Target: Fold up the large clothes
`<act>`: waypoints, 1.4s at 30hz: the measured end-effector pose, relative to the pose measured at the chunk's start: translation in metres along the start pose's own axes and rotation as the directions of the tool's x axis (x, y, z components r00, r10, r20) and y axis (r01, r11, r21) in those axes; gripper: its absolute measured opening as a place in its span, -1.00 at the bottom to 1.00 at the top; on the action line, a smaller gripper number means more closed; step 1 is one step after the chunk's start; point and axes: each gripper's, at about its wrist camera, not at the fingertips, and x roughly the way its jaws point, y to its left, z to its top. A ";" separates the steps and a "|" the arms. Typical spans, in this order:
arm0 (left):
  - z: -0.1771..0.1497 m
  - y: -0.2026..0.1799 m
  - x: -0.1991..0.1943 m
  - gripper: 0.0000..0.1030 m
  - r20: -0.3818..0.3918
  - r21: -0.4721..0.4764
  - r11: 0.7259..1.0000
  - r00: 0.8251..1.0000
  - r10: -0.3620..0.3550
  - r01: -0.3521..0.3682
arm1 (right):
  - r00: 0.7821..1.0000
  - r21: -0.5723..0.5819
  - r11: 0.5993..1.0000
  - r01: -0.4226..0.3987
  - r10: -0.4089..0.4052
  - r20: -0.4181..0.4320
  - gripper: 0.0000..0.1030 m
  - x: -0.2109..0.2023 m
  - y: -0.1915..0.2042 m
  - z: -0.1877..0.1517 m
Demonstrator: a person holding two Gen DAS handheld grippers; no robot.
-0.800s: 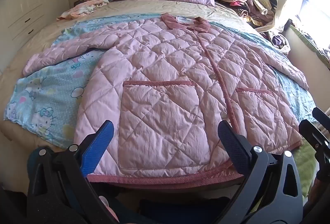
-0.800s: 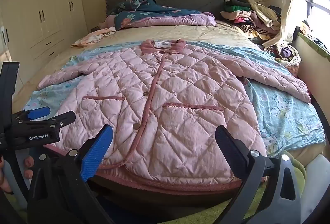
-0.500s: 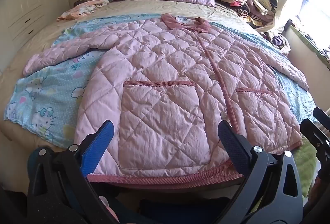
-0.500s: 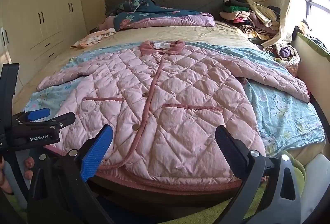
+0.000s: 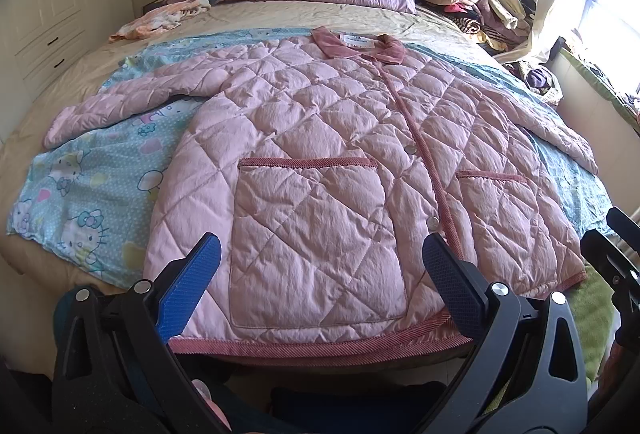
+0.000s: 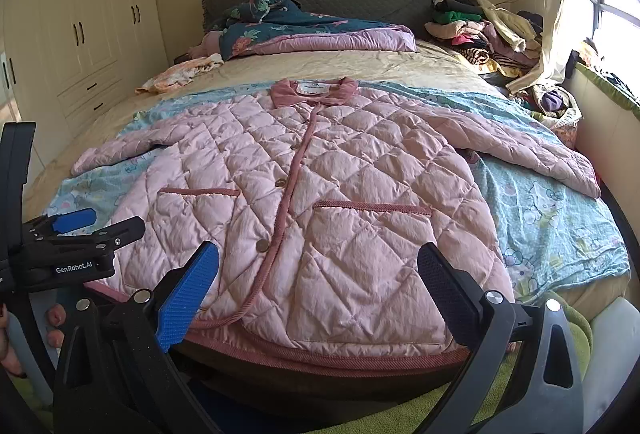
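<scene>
Change: next to nothing between the earlier views and this one; both cameras held nearly the same framing, jacket undisturbed; judged that folding had not yet begun and this was a pause before the first reach.
Left tongs (image 5: pixel 320 282): released, jaws spread wide, nothing between them; hovered over the hem on the left-pocket side, tilted down toward the bed.
Right tongs (image 6: pixel 318 284): released likewise, empty; hovered above the hem near the front placket.
Jacket (image 5: pixel 340 138): pink quilted jacket, laid flat, front up and buttoned, at the foot end of the bed; collar away from the cameras, hem overhanging the near edge; both sleeves spread outward.
Material: puffy diamond-stitched padding, slightly crinkled sheen; darker pink ribbed trim along hem, placket and pocket tops; two patch pockets; small round buttons.
Sheet (image 5: pixel 80 186): light blue cartoon-print sheet, thin, wrinkled, under the jacket.
Bed (image 6: pixel 320 70): beige cover, grey padded headboard; folded quilt at the head.
Clothes pile (image 6: pixel 488 30): mixed heap at the window-side corner, well apart from the jacket.
Judgement: padding looked bulky and springy; folds would likely need pressing down to stay.
</scene>
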 end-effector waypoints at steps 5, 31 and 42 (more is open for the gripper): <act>0.000 0.000 0.000 0.84 0.000 0.000 1.000 1.000 0.000 0.000 | 1.000 0.001 1.000 0.000 0.000 0.000 0.92 -0.001 0.000 0.000; 0.000 0.000 0.000 0.84 0.003 0.002 1.000 1.000 0.001 -0.001 | 1.000 0.004 1.000 -0.001 0.001 0.001 0.92 0.000 -0.001 0.000; 0.000 0.000 0.000 0.84 0.004 0.003 1.000 1.000 0.002 -0.002 | 1.000 0.008 1.000 -0.005 0.005 0.000 0.92 0.004 -0.003 0.001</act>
